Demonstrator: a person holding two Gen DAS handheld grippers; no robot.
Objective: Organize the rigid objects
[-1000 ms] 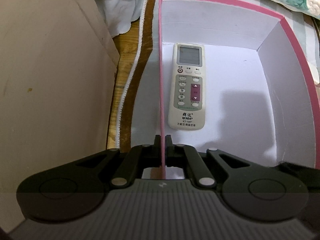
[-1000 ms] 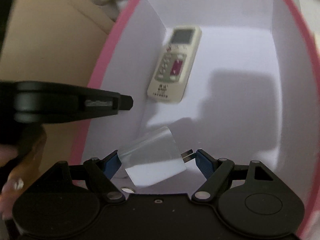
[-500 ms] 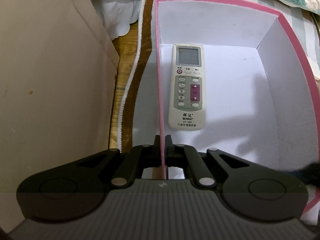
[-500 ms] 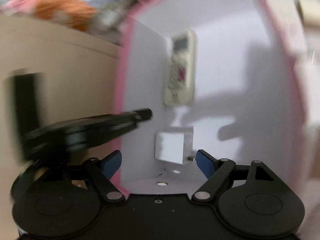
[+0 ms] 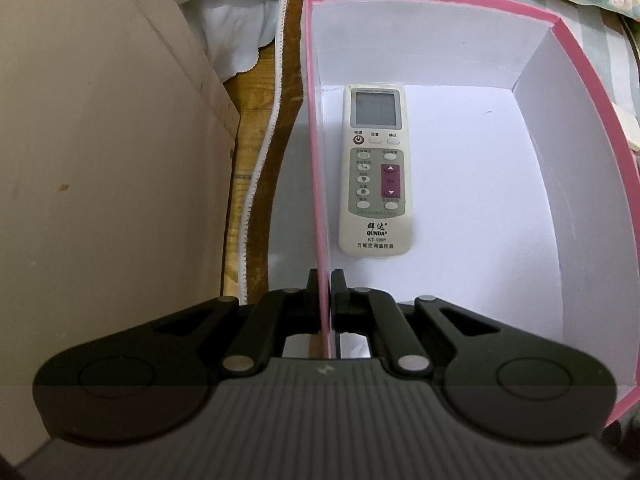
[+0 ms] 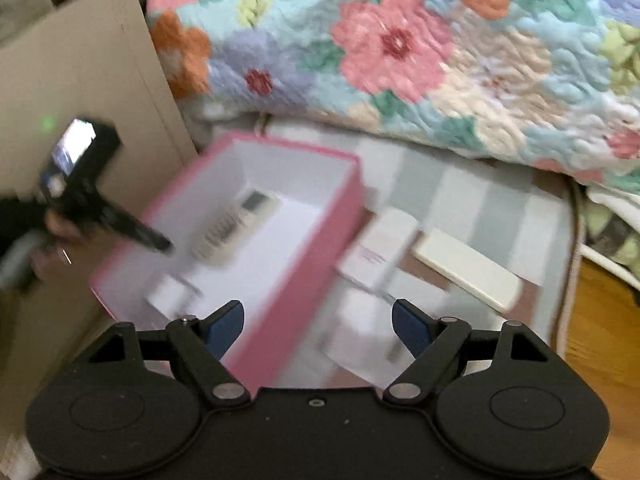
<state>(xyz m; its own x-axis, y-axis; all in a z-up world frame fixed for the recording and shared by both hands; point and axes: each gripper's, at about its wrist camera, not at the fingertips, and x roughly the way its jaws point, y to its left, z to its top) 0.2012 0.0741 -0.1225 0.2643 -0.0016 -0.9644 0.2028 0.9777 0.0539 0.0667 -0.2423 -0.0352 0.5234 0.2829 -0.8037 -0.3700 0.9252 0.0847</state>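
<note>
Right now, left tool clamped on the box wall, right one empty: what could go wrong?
1. The left tool pinches only the thin wall of the pink box; a tug could bend it or tip out the remote.
2. The open right tool hovers over the white items beside the box; they lie close together, so a grab may knock neighbours.

Pink-rimmed white box [image 5: 568, 28], cream remote [image 5: 375, 172], floral pastel quilt [image 6: 400, 48].

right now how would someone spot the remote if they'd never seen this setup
Find the pink box with white inside, on the striped cloth below the floral quilt. The remote lies flat on its floor, along the wall that the left hand-held gripper pinches. It is long and cream with a grey screen and a maroon button panel, unlike the small white plug near it.
</note>
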